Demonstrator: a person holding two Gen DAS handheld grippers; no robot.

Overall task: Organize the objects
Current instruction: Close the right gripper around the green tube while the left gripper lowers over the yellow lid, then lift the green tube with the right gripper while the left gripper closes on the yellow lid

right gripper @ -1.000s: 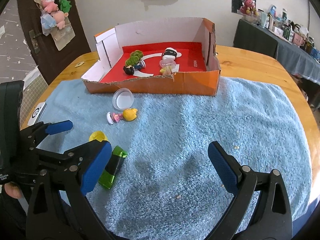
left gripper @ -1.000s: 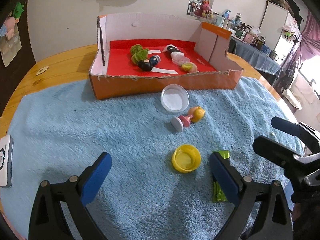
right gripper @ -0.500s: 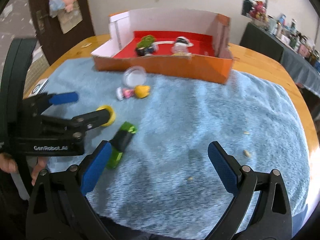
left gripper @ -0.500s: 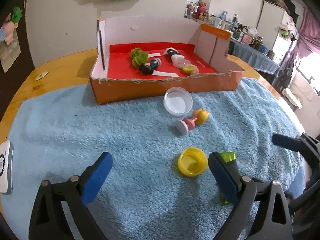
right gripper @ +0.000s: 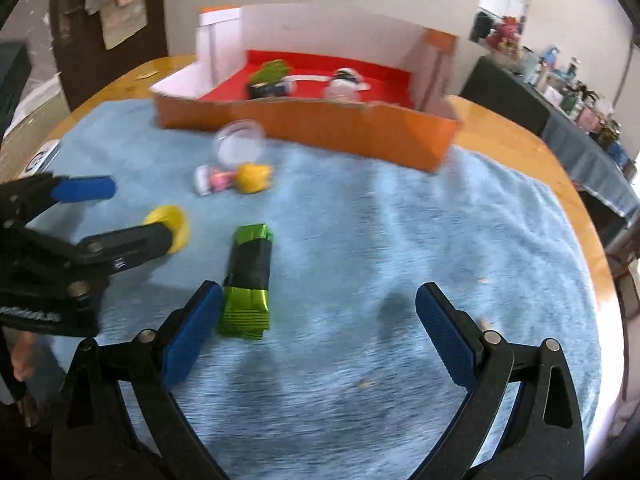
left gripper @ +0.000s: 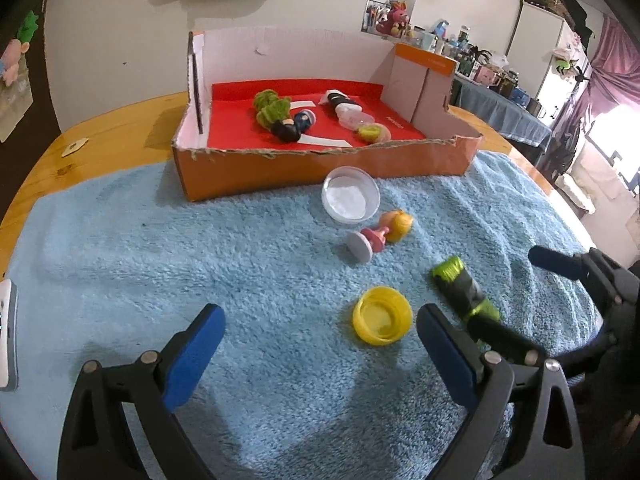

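Both tools hang spread and empty over the blue towel on the counter, the left tool just short of the yellow cap, the right tool beside the green packet, likely next for the orange box. The left view shows inside the box; the right, blurred, shows the packet unobstructed.

A pale wall, dark door and bright window surround the wooden table.

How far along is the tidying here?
Partly done: several toys lie in the orange cardboard box. Nothing is in hand; both hand-held grippers are open. Left on the blue towel: yellow cap, green wrapper, clear lid, small figure.
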